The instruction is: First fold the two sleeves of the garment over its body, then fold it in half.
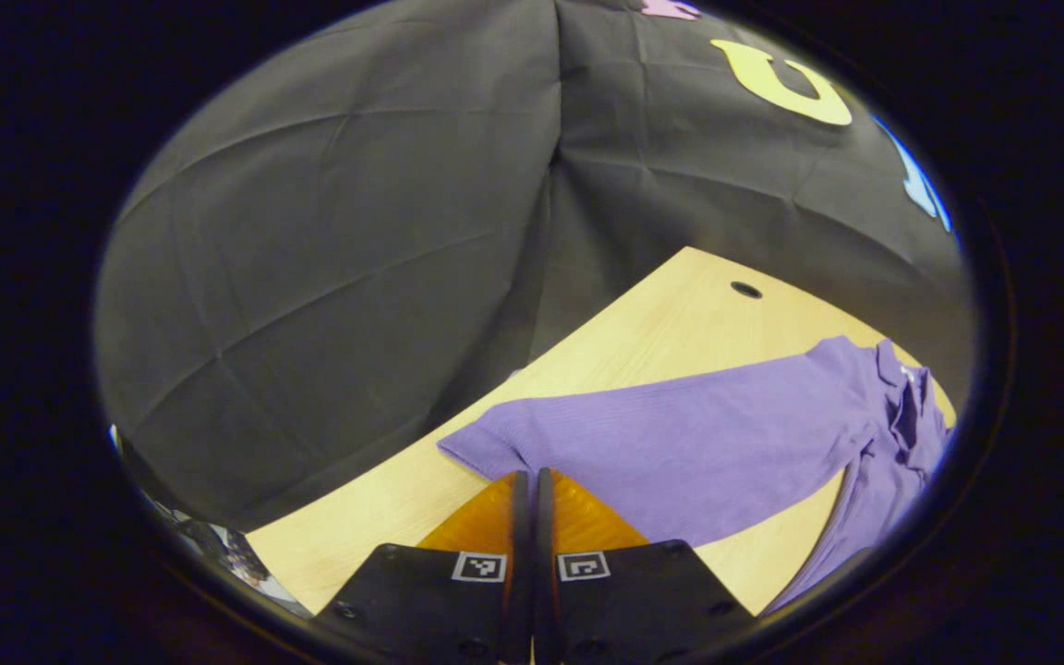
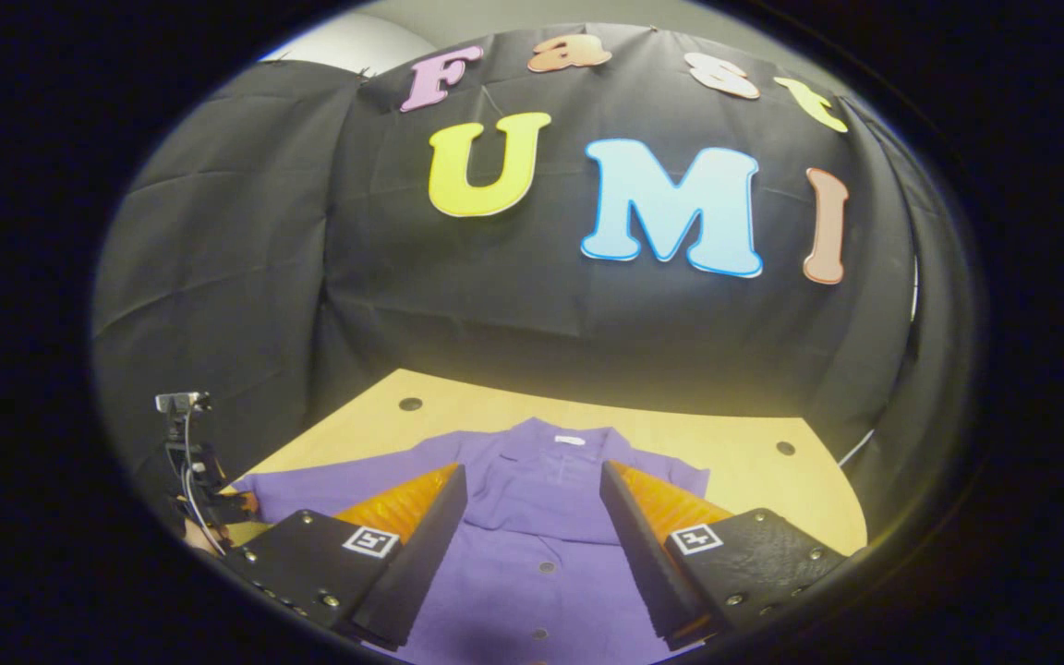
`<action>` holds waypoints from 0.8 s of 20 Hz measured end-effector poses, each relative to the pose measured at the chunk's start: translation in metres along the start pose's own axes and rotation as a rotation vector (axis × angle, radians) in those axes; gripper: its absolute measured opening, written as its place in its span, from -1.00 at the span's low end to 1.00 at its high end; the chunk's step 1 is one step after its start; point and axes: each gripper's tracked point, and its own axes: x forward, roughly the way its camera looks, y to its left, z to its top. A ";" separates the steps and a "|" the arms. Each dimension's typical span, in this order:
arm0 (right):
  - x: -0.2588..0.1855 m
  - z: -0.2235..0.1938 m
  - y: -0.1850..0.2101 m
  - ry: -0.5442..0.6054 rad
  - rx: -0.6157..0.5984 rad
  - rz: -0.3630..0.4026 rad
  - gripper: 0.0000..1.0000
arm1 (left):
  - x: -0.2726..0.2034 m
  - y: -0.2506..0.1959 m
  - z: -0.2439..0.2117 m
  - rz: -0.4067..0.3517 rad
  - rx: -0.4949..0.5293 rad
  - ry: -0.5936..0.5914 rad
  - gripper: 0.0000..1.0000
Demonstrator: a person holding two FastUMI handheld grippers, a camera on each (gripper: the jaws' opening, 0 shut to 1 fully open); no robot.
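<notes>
Garment point(image 2: 532, 554) flat on table point(image 1: 643, 342), one sleeve point(image 1: 671, 443) stretched out, unfolded | left gripper point(image 1: 531, 480) fingers together, empty, near that sleeve's cuff, likely lining up a grasp | right gripper point(image 2: 532, 503) spread apart above the body.

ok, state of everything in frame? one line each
garment: flat on the table, front up, unfolded
sleeve: stretched out to the side, not yet folded over the body
left gripper: fingers closed together, just above the sleeve's cuff
right gripper: fingers apart, empty, over the body
table: bears the garment
</notes>
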 end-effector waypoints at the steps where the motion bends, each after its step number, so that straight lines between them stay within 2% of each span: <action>1: -0.003 -0.002 -0.006 0.000 0.005 -0.011 0.82 | -0.002 -0.001 0.002 -0.010 -0.016 -0.007 -0.87; 4: -0.010 -0.005 -0.026 0.001 0.022 -0.042 0.82 | -0.015 -0.021 0.017 -0.061 -0.065 -0.039 -0.88; 8: -0.019 -0.011 -0.047 -0.001 0.037 -0.068 0.82 | -0.038 -0.069 0.044 -0.151 -0.097 -0.092 -0.88; 12: -0.027 -0.020 -0.068 0.004 0.055 -0.096 0.82 | -0.066 -0.138 0.067 -0.268 -0.064 -0.130 -0.89; 16: -0.039 -0.031 -0.091 0.009 0.061 -0.138 0.82 | -0.092 -0.215 0.079 -0.398 0.011 -0.156 -0.88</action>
